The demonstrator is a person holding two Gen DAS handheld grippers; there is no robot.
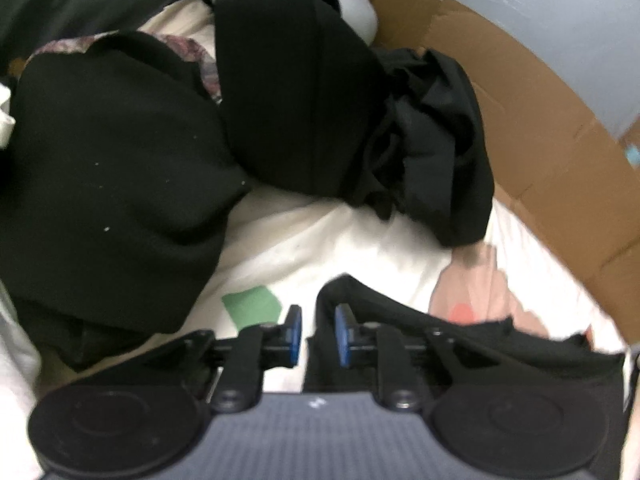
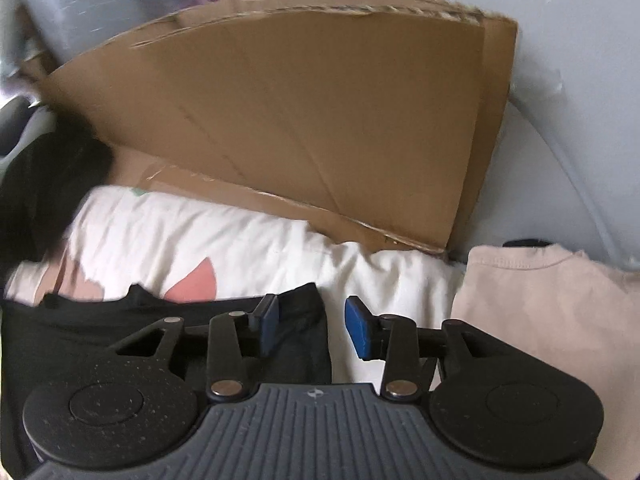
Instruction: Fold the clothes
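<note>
Left gripper (image 1: pixel 318 334) jaws parted, black garment (image 1: pixel 460 344) edge between blue pads, not pinched. Right gripper (image 2: pixel 312 330) jaws spread, garment corner beside its left pad. Garment lies flat on white sheet (image 2: pixel 248 240). Black pile (image 1: pixel 200 120) behind; cardboard (image 2: pixel 304 120) beyond; beige shirt (image 2: pixel 552 304) at right.

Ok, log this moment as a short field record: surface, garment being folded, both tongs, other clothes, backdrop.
surface: white sheet with pink and green patches
garment in work: black garment, lying flat on the sheet, spanning both views
left tongs: open, garment edge between the pads, not pinched
right tongs: open, garment's end by the left pad, not gripped
other clothes: black pile beyond the left tongs; folded beige shirt to the right
backdrop: cardboard sheet, standing behind
</note>
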